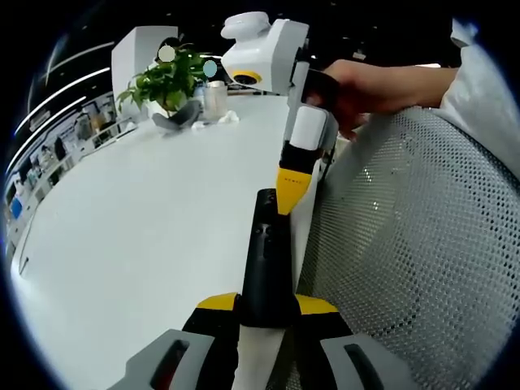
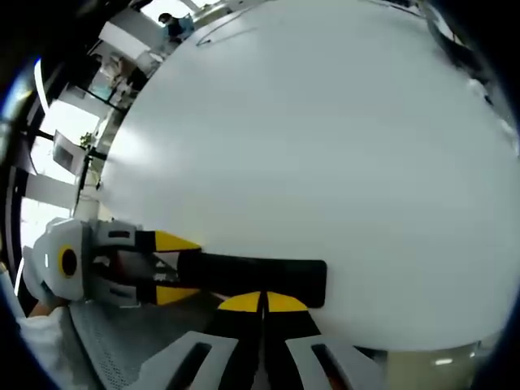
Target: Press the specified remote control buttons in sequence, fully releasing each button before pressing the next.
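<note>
A black remote control (image 1: 264, 252) lies at the right edge of the white table (image 1: 138, 227), pointing away from me. My left gripper (image 1: 266, 304) is shut on its near end, one yellow tip on each side. My right gripper (image 1: 290, 191), held by a hand, comes down from above with its yellow tips together on the remote's far end. In the right gripper view the remote (image 2: 260, 276) lies crosswise. There my right gripper (image 2: 262, 302) is shut, its tips touching the remote's upper face. My left gripper (image 2: 173, 268) clamps the remote's left end.
A grey mesh chair back (image 1: 414, 244) stands close along the table's right edge, beside the remote. At the far end of the table are a potted plant (image 1: 166, 81), a glass jar (image 1: 215, 97) and a grey object (image 1: 175, 123). The table (image 2: 325, 146) is broad and white.
</note>
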Demonstrator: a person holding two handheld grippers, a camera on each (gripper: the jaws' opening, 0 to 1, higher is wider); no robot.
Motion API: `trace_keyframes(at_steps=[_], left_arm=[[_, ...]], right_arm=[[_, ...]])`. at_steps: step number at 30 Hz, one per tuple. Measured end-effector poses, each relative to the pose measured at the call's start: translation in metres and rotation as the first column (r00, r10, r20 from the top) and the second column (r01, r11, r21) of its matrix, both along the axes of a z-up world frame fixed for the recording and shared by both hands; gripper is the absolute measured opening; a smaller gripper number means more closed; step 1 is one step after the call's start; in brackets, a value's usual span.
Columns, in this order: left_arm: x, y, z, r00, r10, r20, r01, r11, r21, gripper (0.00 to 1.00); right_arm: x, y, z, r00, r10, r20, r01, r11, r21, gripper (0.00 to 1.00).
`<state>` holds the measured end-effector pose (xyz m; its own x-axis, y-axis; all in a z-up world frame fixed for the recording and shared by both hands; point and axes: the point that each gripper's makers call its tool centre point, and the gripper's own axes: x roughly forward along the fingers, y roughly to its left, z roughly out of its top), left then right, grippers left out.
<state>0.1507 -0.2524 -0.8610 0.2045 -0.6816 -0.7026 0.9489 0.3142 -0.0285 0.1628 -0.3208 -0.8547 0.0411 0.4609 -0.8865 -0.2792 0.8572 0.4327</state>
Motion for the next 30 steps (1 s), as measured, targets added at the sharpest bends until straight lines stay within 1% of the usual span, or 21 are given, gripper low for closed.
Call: trace_keyframes(at_steps=[3, 13, 25, 26, 27, 28, 30], left_arm=[[0.0, -0.0001, 0.0001, 1.0, 0.001, 0.0, -0.001, 1.0, 0.0, 0.24], [-0.0004, -0.0003, 0.0001, 1.0, -0.003, 0.003, 0.003, 1.0, 0.001, 0.24], [-0.001, -0.0003, 0.0003, 1.0, -0.011, 0.009, 0.011, 1.0, 0.006, 0.25], [-0.001, -0.0004, 0.0006, 1.0, -0.01, 0.008, 0.01, 1.0, 0.004, 0.25], [-0.0013, -0.0019, 0.0012, 1.0, 0.014, -0.022, -0.015, 1.0, -0.014, 0.25], [0.0001, -0.0019, 0.0018, 0.999, 0.02, -0.034, -0.021, 1.0, -0.021, 0.25], [-0.0003, -0.0013, 0.0012, 1.0, 0.008, -0.022, -0.009, 1.0, -0.017, 0.25]], right_arm=[[0.0, 0.0, -0.0004, 1.0, -0.001, -0.004, 0.001, 1.0, 0.002, 0.0], [-0.0007, 0.0004, -0.0009, 0.999, 0.032, 0.003, -0.032, 0.999, -0.017, 0.0], [-0.0014, 0.0009, -0.0022, 0.998, 0.061, 0.025, -0.06, 0.997, -0.048, 0.0], [-0.0014, 0.0013, -0.0027, 0.997, 0.065, 0.028, -0.064, 0.997, -0.053, 0.0], [-0.0019, 0.0012, -0.0028, 0.997, 0.076, 0.032, -0.074, 0.995, -0.063, 0.0], [-0.0021, 0.0016, -0.0026, 0.995, 0.093, 0.042, -0.09, 0.993, -0.074, 0.0], [-0.0016, 0.0016, -0.0026, 0.994, 0.096, 0.048, -0.092, 0.993, -0.076, 0.0]])
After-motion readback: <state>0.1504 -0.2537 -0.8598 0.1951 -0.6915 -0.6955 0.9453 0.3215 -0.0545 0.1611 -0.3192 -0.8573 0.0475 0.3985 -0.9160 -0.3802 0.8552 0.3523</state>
